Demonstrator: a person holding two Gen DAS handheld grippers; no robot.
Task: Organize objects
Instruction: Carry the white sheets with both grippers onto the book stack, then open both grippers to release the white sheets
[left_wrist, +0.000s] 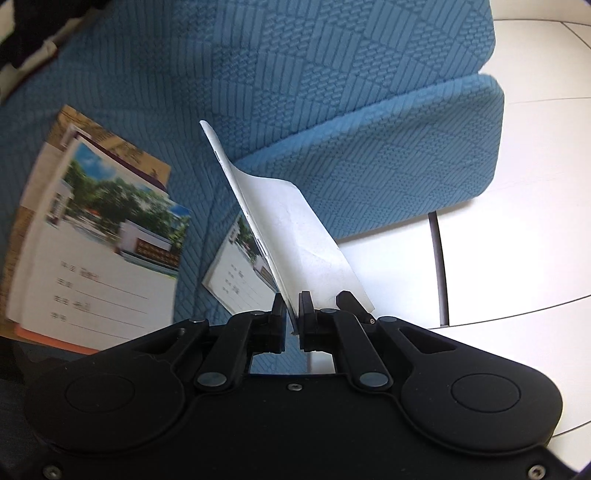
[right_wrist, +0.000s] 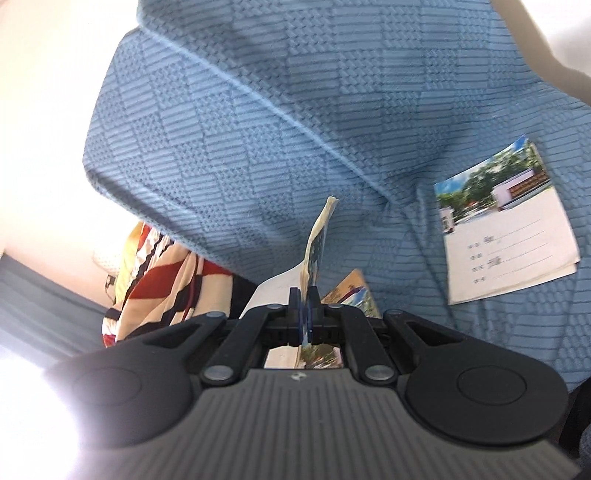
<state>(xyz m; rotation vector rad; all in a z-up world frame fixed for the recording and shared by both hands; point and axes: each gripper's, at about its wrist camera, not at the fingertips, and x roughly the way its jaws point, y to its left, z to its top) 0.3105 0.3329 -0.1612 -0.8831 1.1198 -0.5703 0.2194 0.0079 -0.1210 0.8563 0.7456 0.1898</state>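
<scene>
One blue textured sofa holds two photo-covered notebooks lying flat, while the left gripper pinches one white booklet upright and the right gripper is clamped on another notebook.

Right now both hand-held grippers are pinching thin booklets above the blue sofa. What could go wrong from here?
1. The left hand-held gripper pinches its white booklet only at the edge; it already bends and may slip or crease.
2. The right hand-held gripper holds its photo-cover booklet just as narrowly, so pages could fan open.
3. Either could knock the booklets lying on the sofa.
</scene>
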